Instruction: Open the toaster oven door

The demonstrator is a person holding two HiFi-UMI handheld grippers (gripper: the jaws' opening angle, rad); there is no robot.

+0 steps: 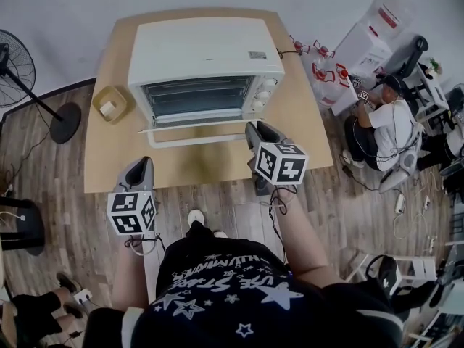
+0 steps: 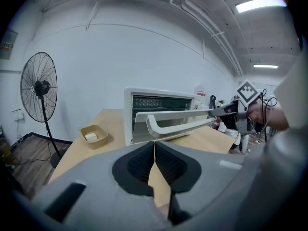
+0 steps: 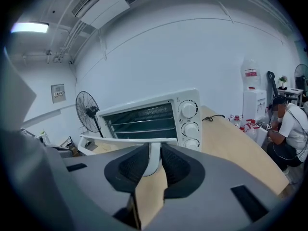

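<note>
While the white metal toaster oven point(image 1: 206, 49) is set at the light wooden desk's point(image 1: 109, 158) back edge, its white-framed door point(image 1: 196, 127) is let down open. The door's white bar handle point(image 3: 153, 158) is pinched at its right end by the grey right gripper point(image 1: 254, 130). The grey left gripper point(image 1: 143, 167) is held over the front edge, its jaws pressed together on nothing.

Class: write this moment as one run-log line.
door: open, lying flat | right gripper: shut on handle, right end | left gripper: shut, empty, short of oven
</note>
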